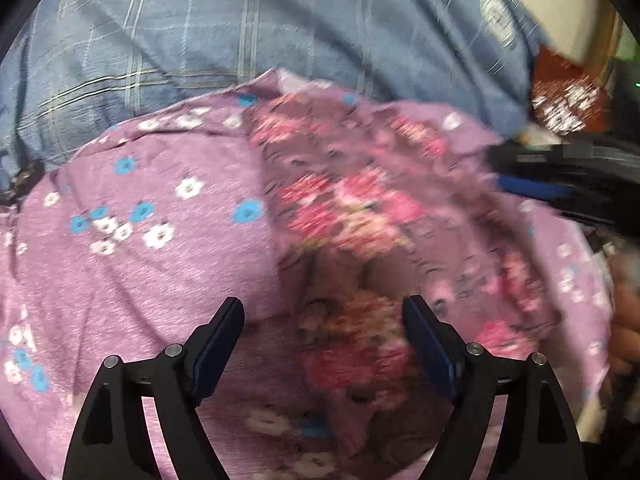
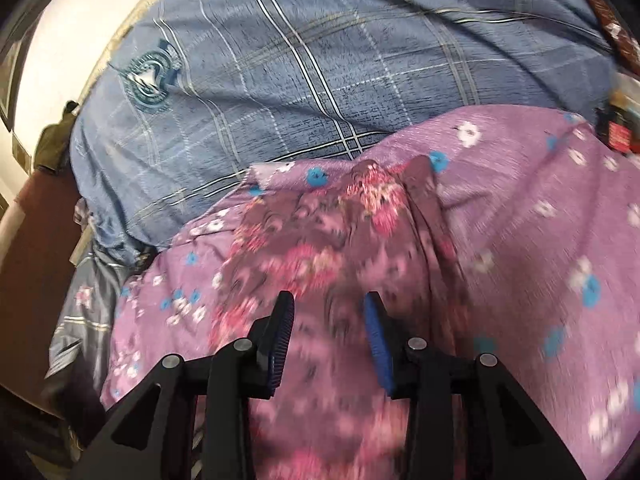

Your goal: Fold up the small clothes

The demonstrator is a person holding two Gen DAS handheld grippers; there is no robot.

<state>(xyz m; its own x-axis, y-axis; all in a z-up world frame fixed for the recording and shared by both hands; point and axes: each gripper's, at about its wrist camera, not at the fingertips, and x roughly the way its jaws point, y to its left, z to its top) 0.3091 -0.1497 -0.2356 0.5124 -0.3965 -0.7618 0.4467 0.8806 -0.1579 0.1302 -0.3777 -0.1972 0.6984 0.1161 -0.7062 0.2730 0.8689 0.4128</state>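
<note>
The left tool (image 1: 323,310) hangs with its jaws spread wide above the cloth, nothing pressed between its dark pads. Under it lies the task's thing, a small garment (image 1: 344,216) of dusky mauve printed with pink and red flowers, bunched and creased on top of a lilac sheet (image 1: 132,272) dotted with white and blue blossoms.

The right tool (image 2: 329,312) has its jaws about half closed. The flowered garment (image 2: 320,248) runs up between the blue ribbed pads, and much of the picture is smeared, so I cannot tell whether the pads pinch a fold or merely stand over it.

Beyond the lilac sheet (image 2: 520,216) a blue checked bedcover (image 2: 288,80) with pale crossing lines fills the far half of both views; a round teal emblem (image 2: 149,80) is printed on it. In the left wrist view the right tool's black body (image 1: 560,176) reaches in from the right edge over the sheet, and part of a hand (image 1: 624,320) shows blurred below it. A red-brown patterned cloth (image 1: 564,100) lies past the bedcover's (image 1: 280,28) corner. In the right wrist view a grey flowered fabric (image 2: 86,300) hangs at the left side of the bed.
</note>
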